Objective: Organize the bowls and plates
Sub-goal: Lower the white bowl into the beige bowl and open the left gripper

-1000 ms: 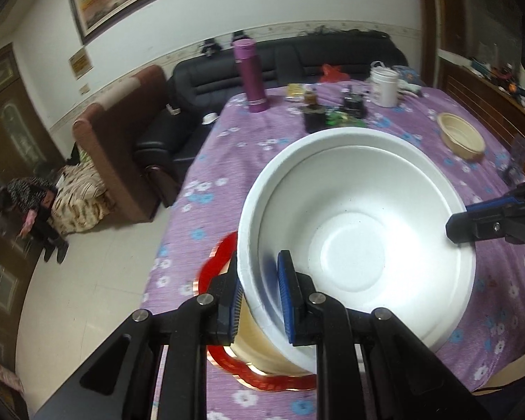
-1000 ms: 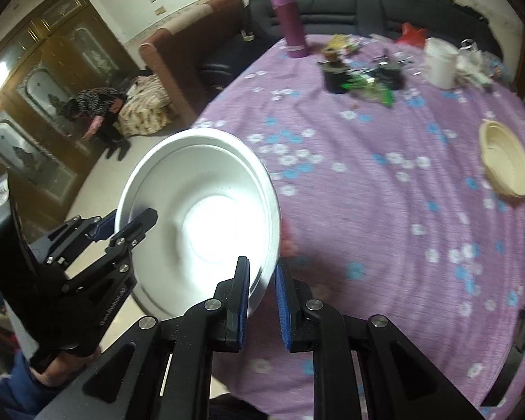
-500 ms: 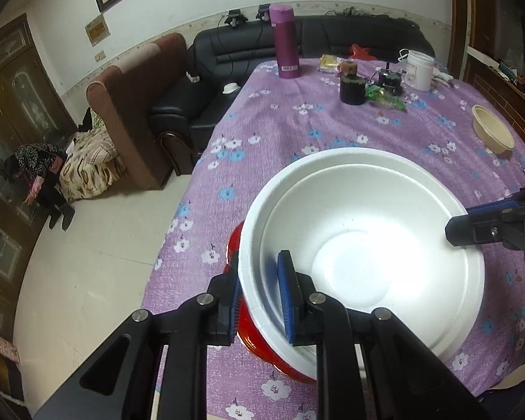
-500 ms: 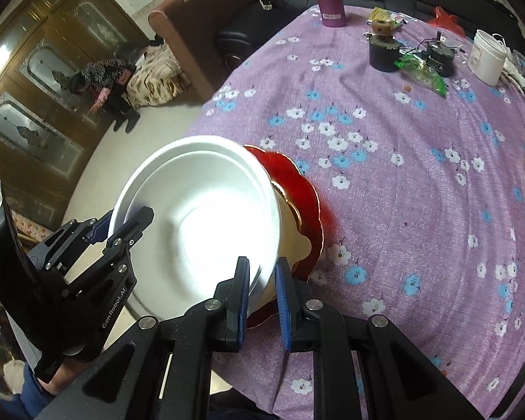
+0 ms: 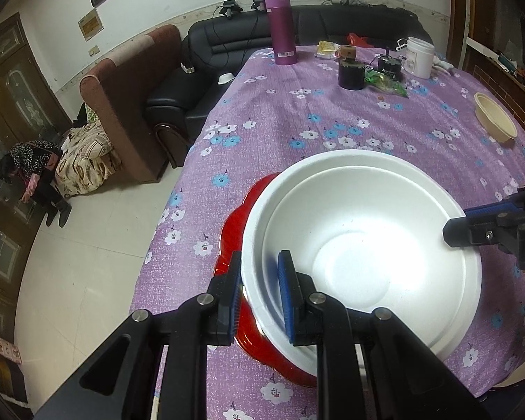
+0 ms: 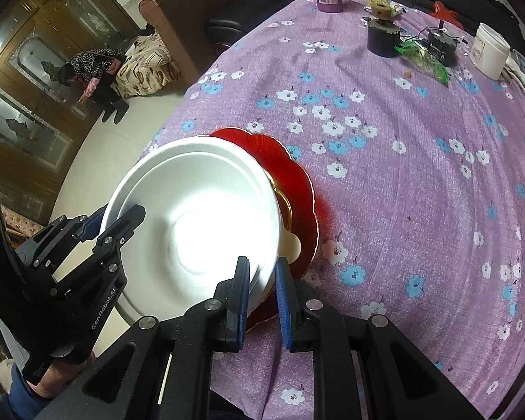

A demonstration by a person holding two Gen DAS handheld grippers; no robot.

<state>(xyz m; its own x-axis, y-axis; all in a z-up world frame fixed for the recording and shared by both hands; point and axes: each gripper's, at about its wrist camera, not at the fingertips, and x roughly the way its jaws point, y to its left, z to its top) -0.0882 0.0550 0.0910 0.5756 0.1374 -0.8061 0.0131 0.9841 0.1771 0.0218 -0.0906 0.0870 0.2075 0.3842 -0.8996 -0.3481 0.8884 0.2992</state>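
- Left wrist view gives us the white foam bowl (image 5: 364,245) as our landmark; it fills the lower right of the picture and sits over the red plate (image 5: 236,224), whose scalloped edge peeks out on the bowl's left and lower side.
- We see the left gripper (image 5: 260,297) pinching the near rim of the white foam bowl, one blue pad inside the wall and one outside.
- Across the bowl from it, the right gripper (image 5: 455,225) comes in from the right edge and grips the opposite rim.
- From the right wrist view, we find the right gripper (image 6: 262,294) with its pads close together on the bowl's rim (image 6: 192,217), the bowl tilted toward the table edge.
- Under the bowl in that view we make out a cream-coloured dish (image 6: 290,243) resting on the red plate (image 6: 294,175); we cannot tell whether the white bowl touches it.
- Beyond the bowl, the purple flowered tablecloth (image 5: 297,105) runs to a magenta flask (image 5: 281,33), a dark jar (image 5: 350,71) and a white container (image 5: 418,56) at the far end.
- Far right of the bowl lies a separate cream bowl (image 5: 495,120), well apart from it.
- Left of the bowl, past the table edge, stand a brown armchair (image 5: 129,105) and a black sofa (image 5: 206,70).
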